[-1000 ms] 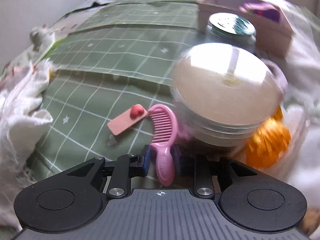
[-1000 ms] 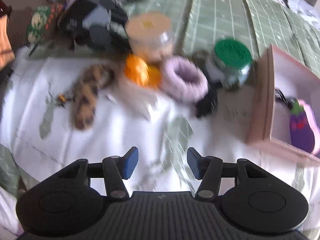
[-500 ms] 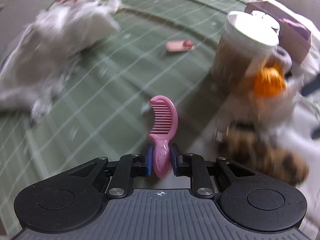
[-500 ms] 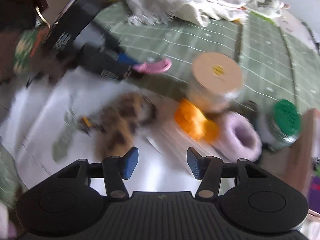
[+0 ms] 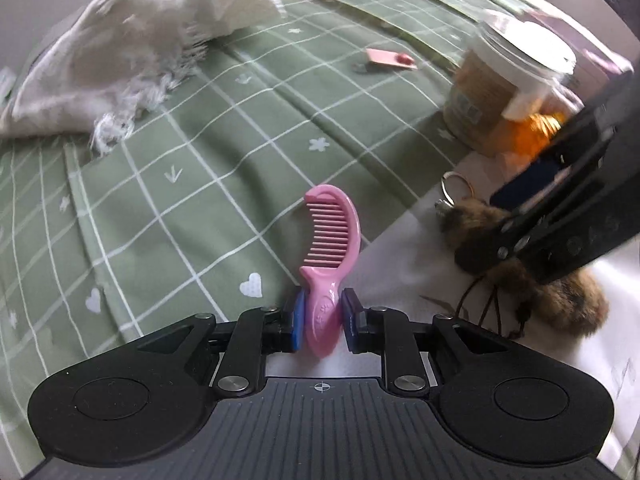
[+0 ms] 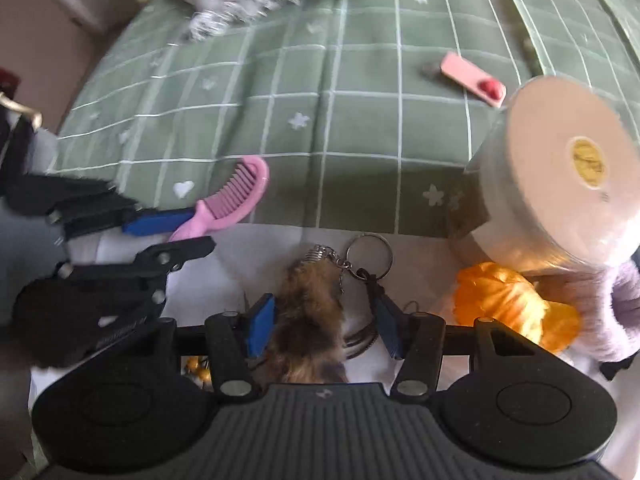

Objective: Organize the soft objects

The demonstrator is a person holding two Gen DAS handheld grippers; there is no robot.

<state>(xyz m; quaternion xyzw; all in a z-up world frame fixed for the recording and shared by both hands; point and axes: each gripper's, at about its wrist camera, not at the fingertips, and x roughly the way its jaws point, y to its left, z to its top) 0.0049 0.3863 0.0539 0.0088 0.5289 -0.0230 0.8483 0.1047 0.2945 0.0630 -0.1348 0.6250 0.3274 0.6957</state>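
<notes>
My left gripper (image 5: pixel 322 326) is shut on the handle of a pink comb (image 5: pixel 334 240) and holds it just above the green checked cloth (image 5: pixel 208 152). The comb also shows in the right wrist view (image 6: pixel 230 200). My right gripper (image 6: pixel 322 330) is open, with its fingers on either side of a brown furry tail keychain (image 6: pixel 310 320) that lies on a white cloth (image 6: pixel 416 264). The keychain also shows in the left wrist view (image 5: pixel 568 296), under the right gripper. An orange soft ball (image 6: pixel 508 304) and a lilac fuzzy ring (image 6: pixel 622 316) lie to the right.
A round clear tub with a cream lid (image 6: pixel 560 176) stands beside the orange ball. A pink clip with a red heart (image 6: pixel 474 78) lies on the green cloth. A white fringed blanket (image 5: pixel 140 40) is bunched at the far left.
The left gripper has carried the comb away from the tub towards the near edge of the green cloth. The right gripper has come down around the furry keychain.
</notes>
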